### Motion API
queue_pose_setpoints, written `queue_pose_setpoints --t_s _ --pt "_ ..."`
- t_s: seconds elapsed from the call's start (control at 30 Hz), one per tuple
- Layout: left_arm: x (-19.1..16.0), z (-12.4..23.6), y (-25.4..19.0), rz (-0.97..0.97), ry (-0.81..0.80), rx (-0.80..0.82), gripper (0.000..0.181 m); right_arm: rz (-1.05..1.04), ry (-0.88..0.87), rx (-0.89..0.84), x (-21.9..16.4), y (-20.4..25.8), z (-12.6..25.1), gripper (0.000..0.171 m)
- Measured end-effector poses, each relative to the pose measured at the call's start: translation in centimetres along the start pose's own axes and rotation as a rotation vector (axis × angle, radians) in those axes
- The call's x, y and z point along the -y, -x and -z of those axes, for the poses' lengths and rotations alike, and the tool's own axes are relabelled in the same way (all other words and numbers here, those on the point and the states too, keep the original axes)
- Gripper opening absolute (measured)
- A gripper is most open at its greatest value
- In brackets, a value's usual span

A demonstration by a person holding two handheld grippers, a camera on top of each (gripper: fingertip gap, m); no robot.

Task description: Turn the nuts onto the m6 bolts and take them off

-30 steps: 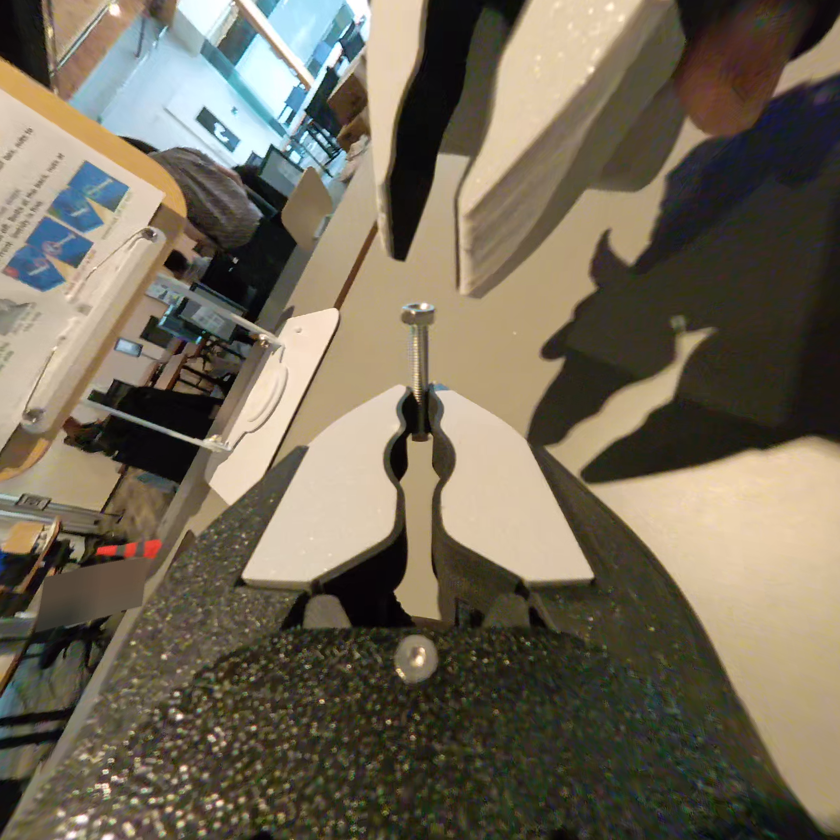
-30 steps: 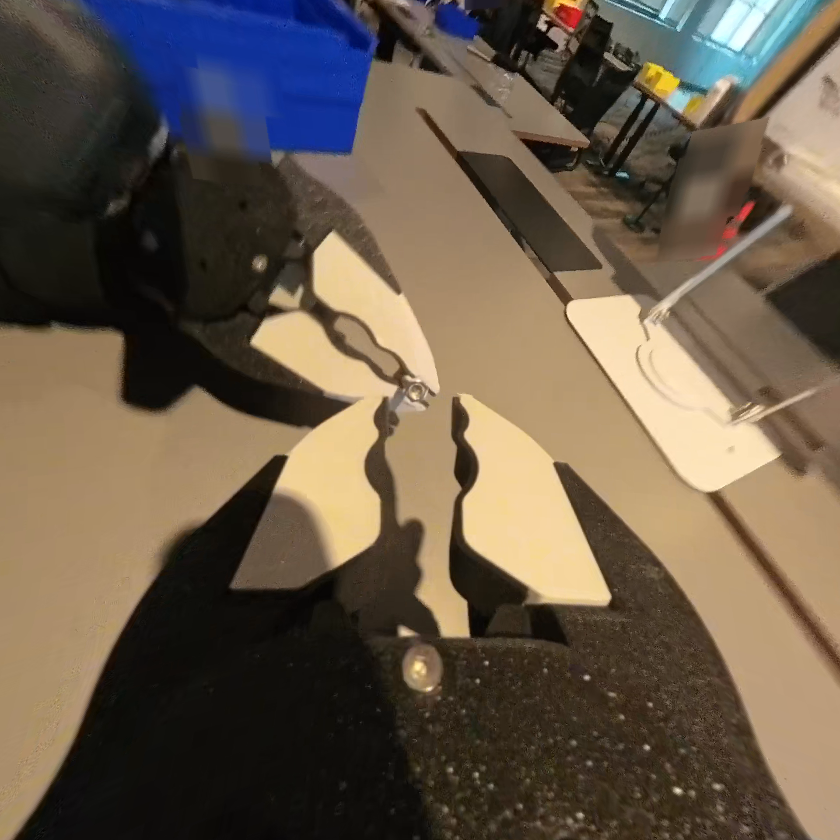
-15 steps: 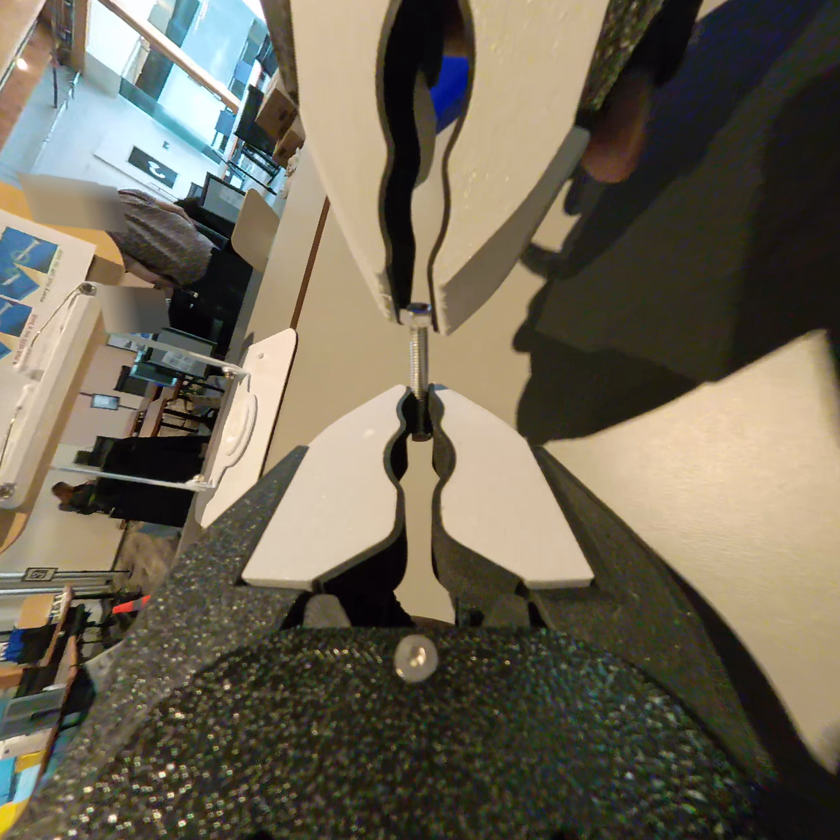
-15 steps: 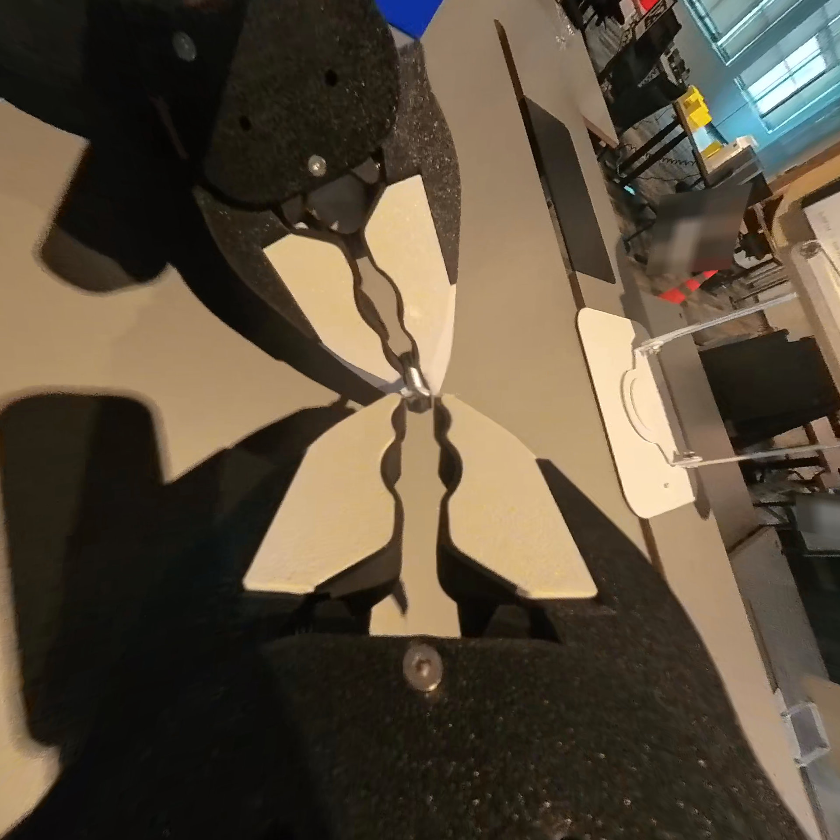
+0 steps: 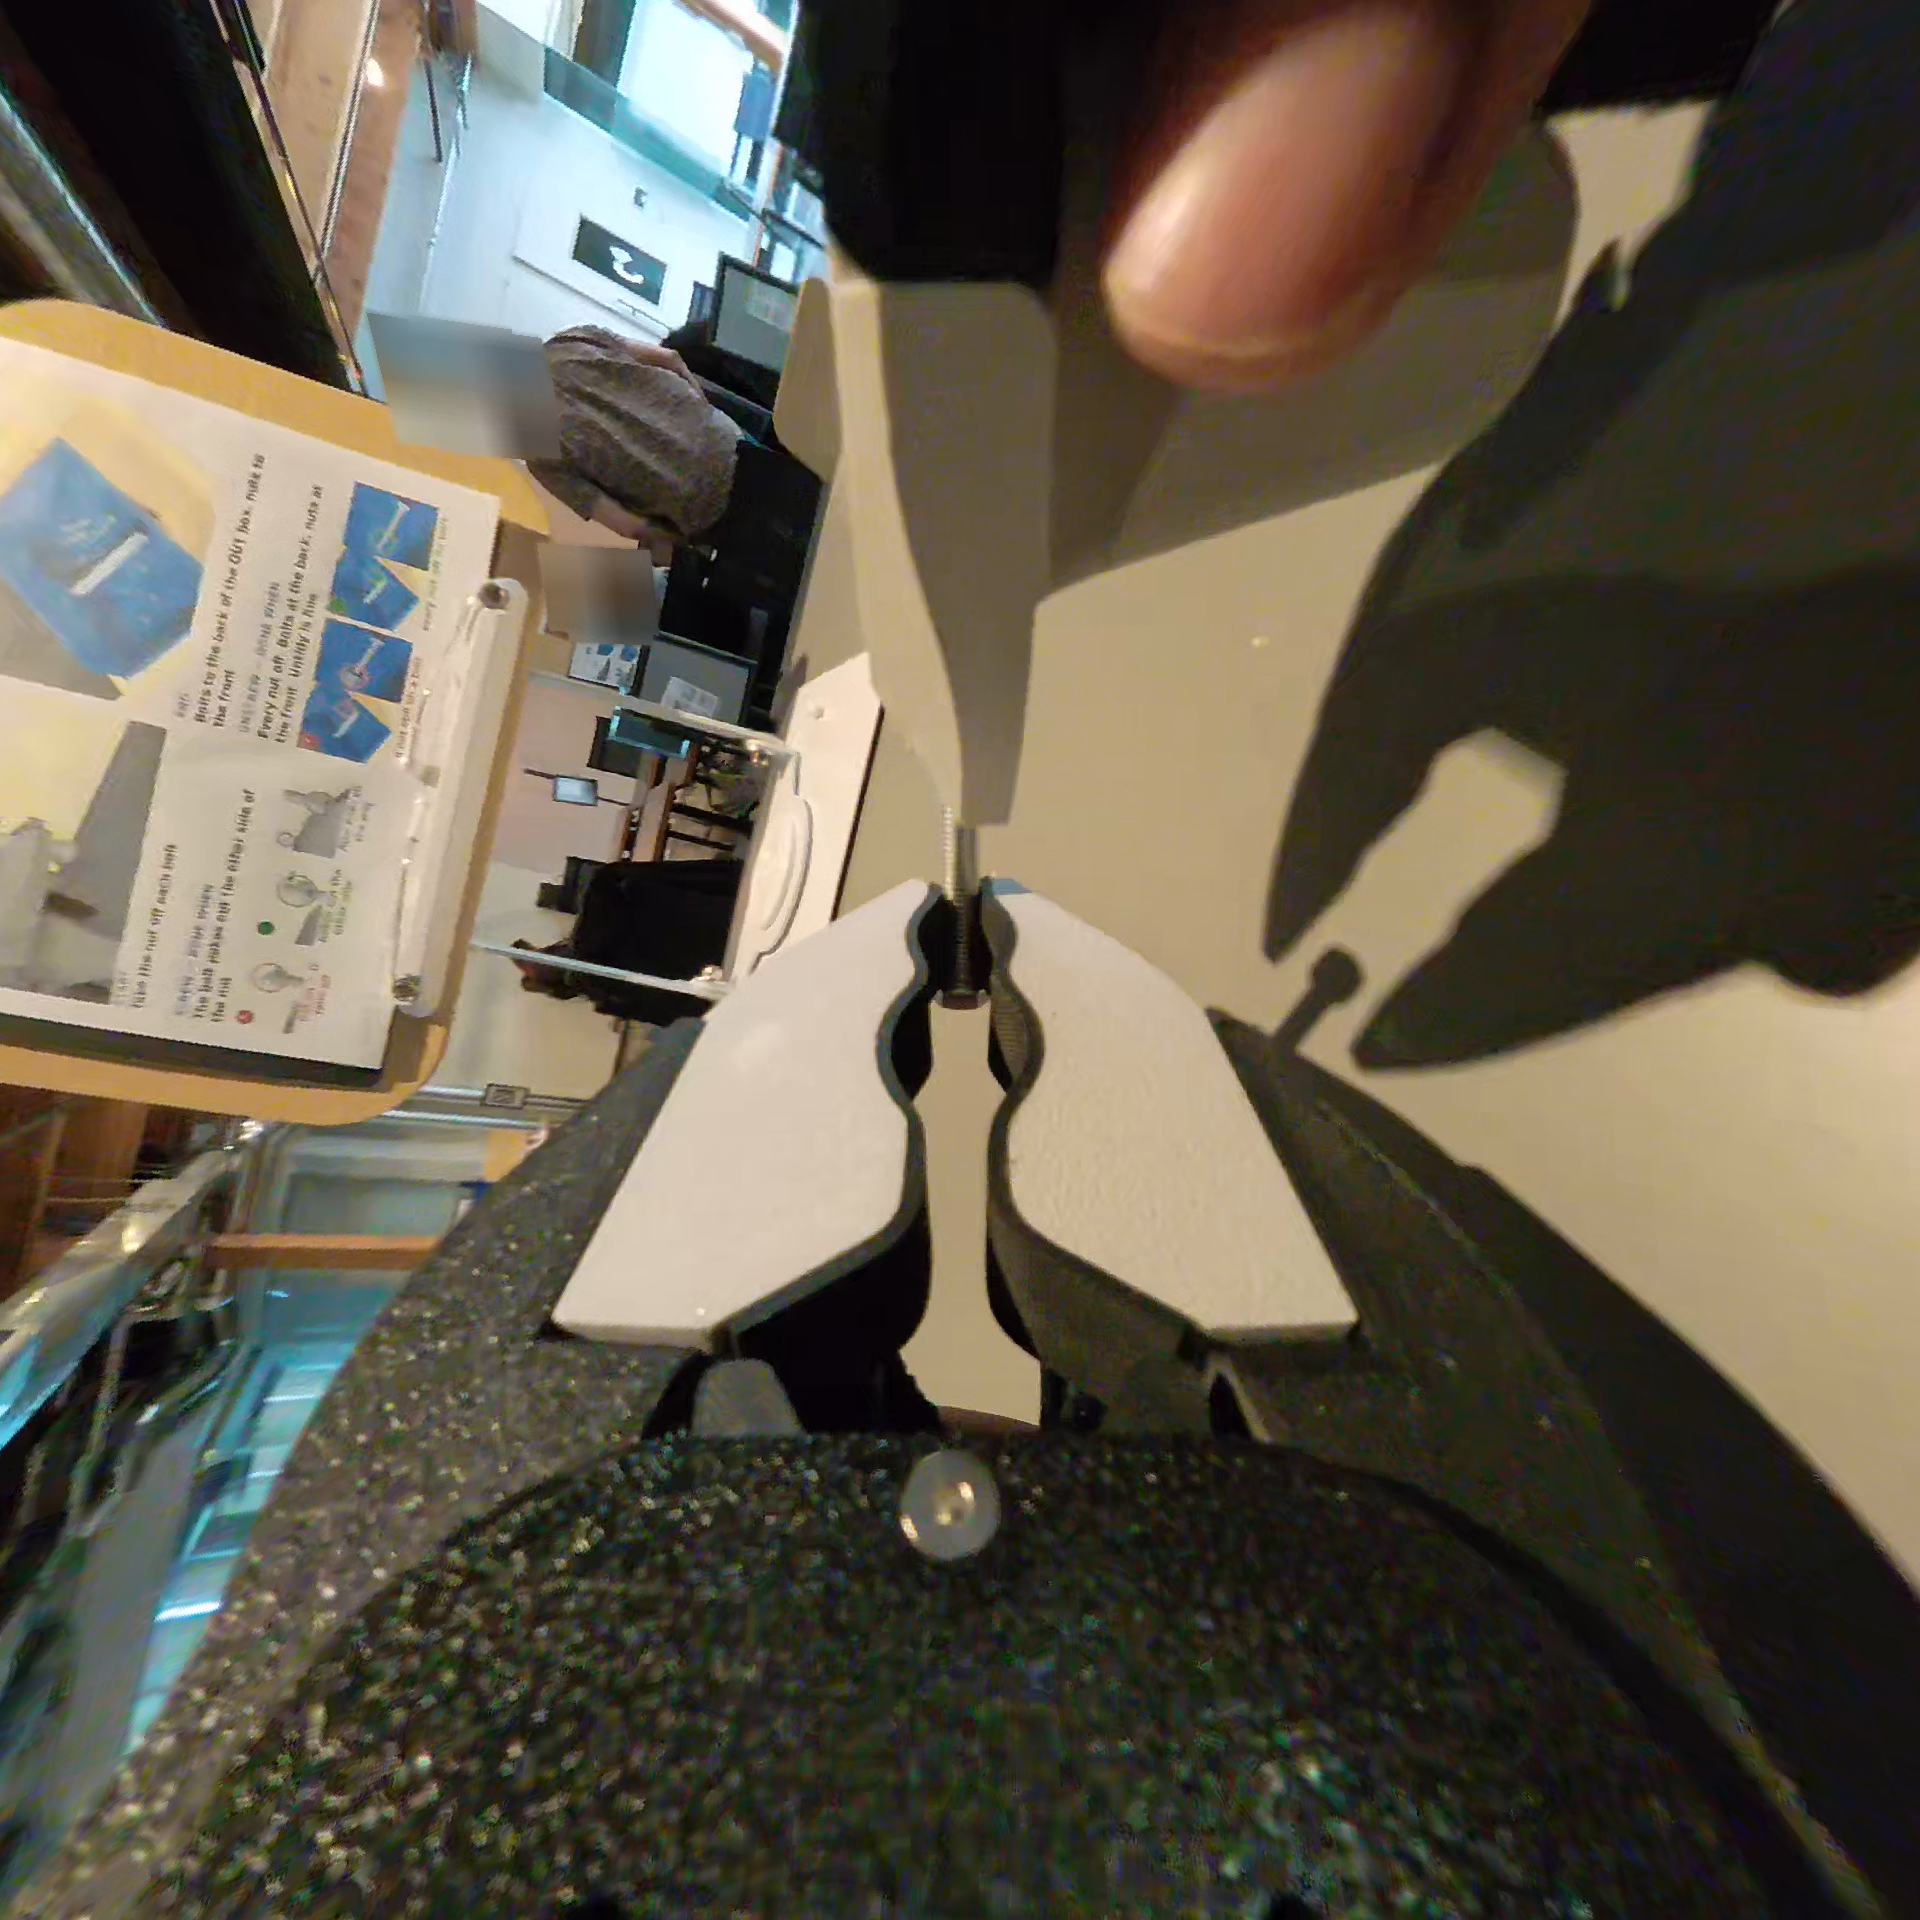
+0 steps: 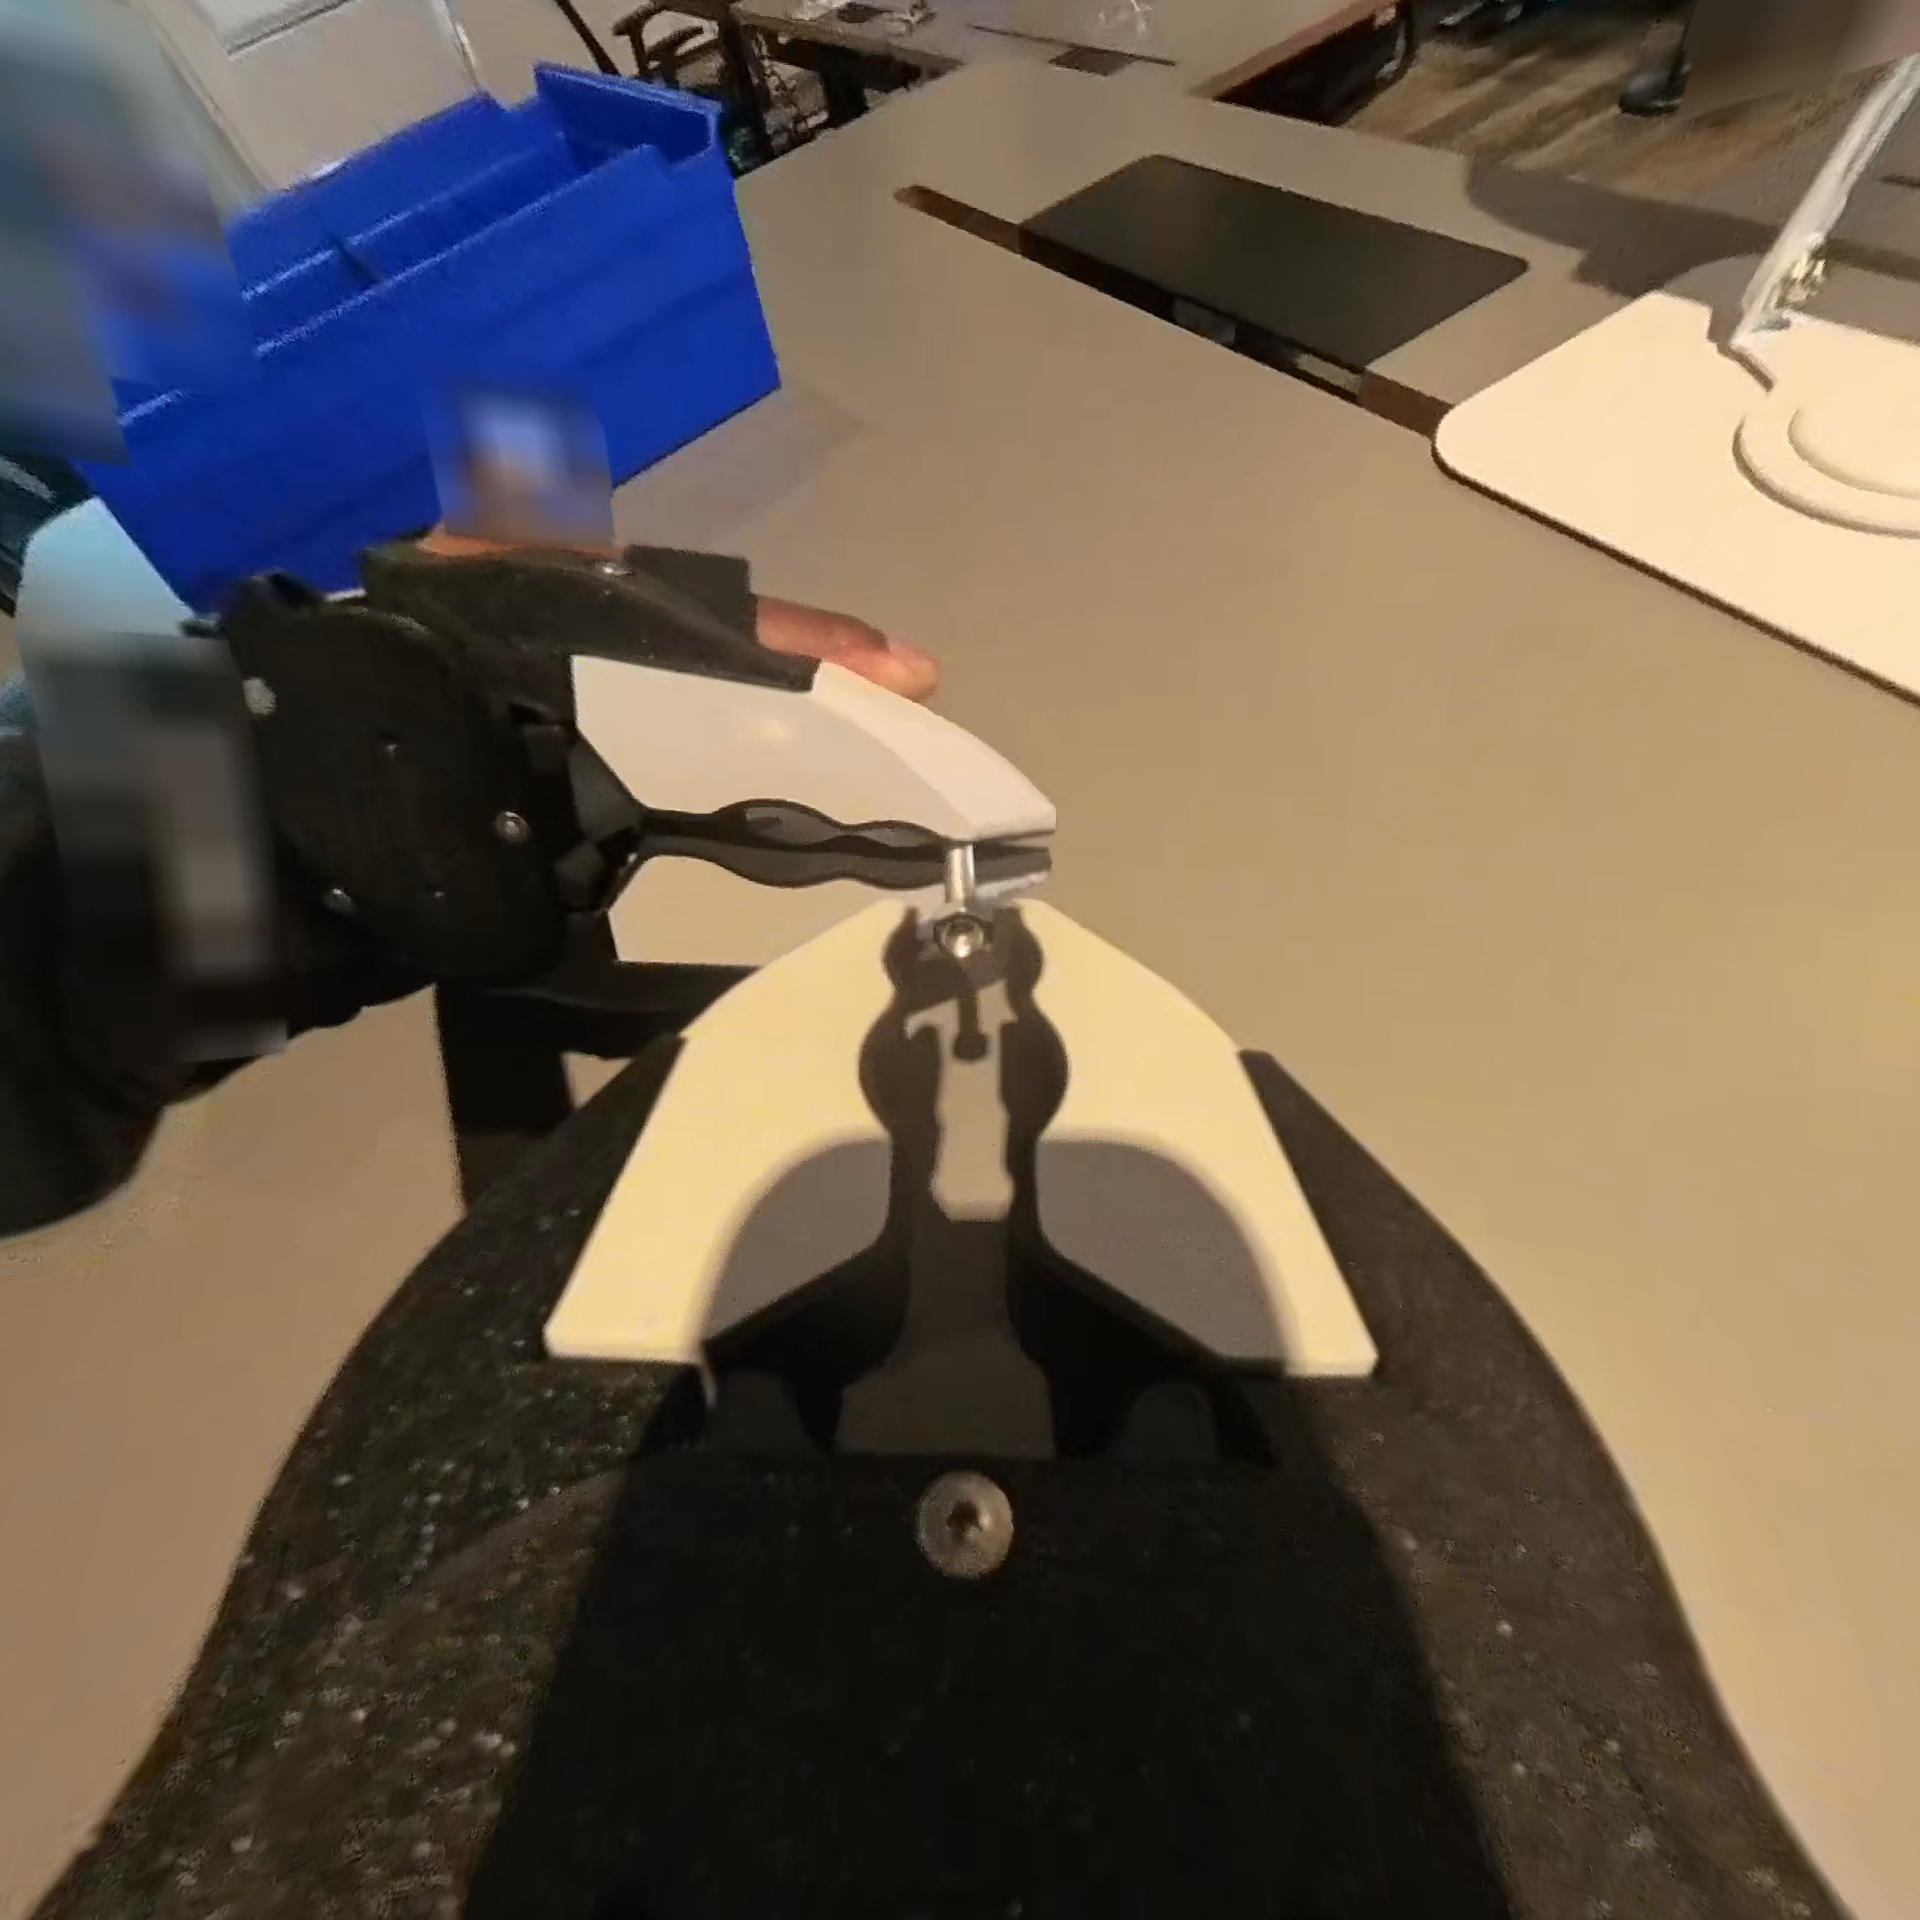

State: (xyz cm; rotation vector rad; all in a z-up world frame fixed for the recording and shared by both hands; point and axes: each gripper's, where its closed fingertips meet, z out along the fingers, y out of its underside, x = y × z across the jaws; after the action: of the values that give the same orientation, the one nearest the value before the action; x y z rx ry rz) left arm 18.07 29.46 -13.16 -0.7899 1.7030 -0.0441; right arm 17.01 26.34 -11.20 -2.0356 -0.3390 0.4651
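Note:
A small silver M6 bolt [image 5: 958, 925] is held between both grippers above the grey table [image 6: 1299, 748]. My left gripper [image 5: 961, 906] is shut on its threaded end. In the right wrist view the left gripper [image 6: 1013, 857] comes in flat from the left with the bolt's shaft [image 6: 961, 871] in its tips. My right gripper [image 6: 961, 923] is shut on the bolt's socket head [image 6: 958, 939]. In the left wrist view it [image 5: 982, 795] comes down edge-on from above and hides the head, with a thumb [image 5: 1278, 208] on it. I see no nut.
A blue bin [image 6: 468, 312] stands behind the left gripper. A black mat [image 6: 1278, 260] lies farther back. A white base plate with a clear stand [image 6: 1714, 488] is at the right. An instruction sheet on a wooden board [image 5: 208, 727] stands at the left, with a person behind it. Less than 4 cm separates the two grippers' tips.
My right gripper came onto the bolt's head and closed on it. Since half a second ago it has rolled about a quarter turn relative to the left gripper, which still holds the bolt.

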Motion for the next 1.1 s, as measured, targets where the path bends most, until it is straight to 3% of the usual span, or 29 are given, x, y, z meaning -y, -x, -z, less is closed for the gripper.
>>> queue_pose_setpoints --t_s 0.07,0.17,0.3,0.43,0.63,0.83,0.9,0.97,1.1 --pt "0.0 -0.1 -0.3 0.030 -0.011 -0.024 0.005 0.072 0.010 -0.018 0.1 -0.2 0.1 0.037" --pt "0.0 0.0 -0.7 0.107 -0.039 -0.080 0.005 0.264 0.022 -0.050 0.2 -0.1 0.5 0.039" --pt "0.0 0.1 -1.3 0.120 -0.061 -0.136 0.005 0.539 0.054 -0.126 0.0 0.0 1.0 0.033" --pt "0.3 0.1 -1.9 0.101 -0.077 -0.167 0.005 0.623 0.084 -0.133 -0.6 0.2 0.8 0.024" --pt "-0.1 -0.1 -1.3 0.026 -0.033 -0.100 0.005 0.412 0.114 -0.113 -1.0 0.0 -0.1 0.011" --pt "-0.5 -0.2 -0.9 -0.062 0.012 -0.045 0.005 -0.147 0.025 0.067 -1.0 -0.1 -0.5 0.011" --pt "-0.4 -0.2 -0.8 -0.039 0.014 -0.046 0.005 -0.245 -0.018 0.119 -0.8 -0.1 -0.5 0.011" --pt "-0.4 -0.2 -0.7 0.016 0.006 -0.056 0.005 -0.255 -0.053 0.157 -0.3 0.1 -0.4 0.012" --pt "-0.8 -0.4 -1.1 0.082 0.006 -0.095 0.005 -0.108 -0.103 0.173 1.0 0.3 0.5 0.032"
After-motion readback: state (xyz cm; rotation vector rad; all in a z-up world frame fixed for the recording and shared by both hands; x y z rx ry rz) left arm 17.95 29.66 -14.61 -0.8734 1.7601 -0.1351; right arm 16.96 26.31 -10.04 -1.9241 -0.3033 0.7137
